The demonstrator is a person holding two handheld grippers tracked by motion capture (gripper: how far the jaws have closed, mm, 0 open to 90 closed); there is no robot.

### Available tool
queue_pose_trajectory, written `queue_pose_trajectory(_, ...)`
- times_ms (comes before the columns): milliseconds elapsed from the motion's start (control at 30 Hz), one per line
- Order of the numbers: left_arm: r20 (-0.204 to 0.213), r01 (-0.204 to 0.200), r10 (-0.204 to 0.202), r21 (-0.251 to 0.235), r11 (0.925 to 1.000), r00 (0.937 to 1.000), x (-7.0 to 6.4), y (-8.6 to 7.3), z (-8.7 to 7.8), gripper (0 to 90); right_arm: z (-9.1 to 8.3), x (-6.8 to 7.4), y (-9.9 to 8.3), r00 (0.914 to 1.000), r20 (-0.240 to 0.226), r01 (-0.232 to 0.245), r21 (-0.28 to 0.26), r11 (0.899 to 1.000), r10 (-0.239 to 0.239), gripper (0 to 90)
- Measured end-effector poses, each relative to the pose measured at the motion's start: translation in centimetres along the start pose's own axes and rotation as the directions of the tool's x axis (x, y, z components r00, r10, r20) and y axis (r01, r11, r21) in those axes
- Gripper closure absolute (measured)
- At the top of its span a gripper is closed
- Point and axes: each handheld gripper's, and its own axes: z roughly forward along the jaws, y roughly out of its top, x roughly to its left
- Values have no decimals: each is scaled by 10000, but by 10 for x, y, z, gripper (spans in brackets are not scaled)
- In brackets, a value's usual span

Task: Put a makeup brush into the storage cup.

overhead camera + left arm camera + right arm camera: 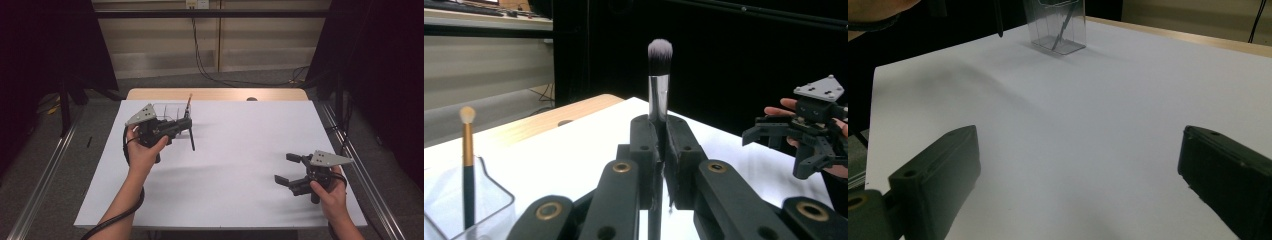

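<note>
My left gripper (186,124) is shut on a makeup brush (192,140), which it holds upright just above the white table top (235,150) at the back left. In the left gripper view the jaws (659,130) pinch the brush (659,75) below its silver ferrule, with the dark, white-tipped bristles on top. Right beside it stands a clear plastic holder (167,111) with a gold-handled brush (189,101) leaning in it. My right gripper (284,167) hovers low at the front right, open wide with nothing between its fingers (1080,145).
The clear holder (1055,25) sits far across the table in the right gripper view. A wooden strip (215,94) runs along the table's far edge. Dark curtains flank the table, and cables hang on the back wall.
</note>
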Motion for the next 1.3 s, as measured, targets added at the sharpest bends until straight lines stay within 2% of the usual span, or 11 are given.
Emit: queue_pose_trajectory(1300, -916, -173, 164, -93, 9998, 9957, 25, 25, -19, 837, -5, 0, -6, 9999, 116, -95, -99, 9999, 96, 31)
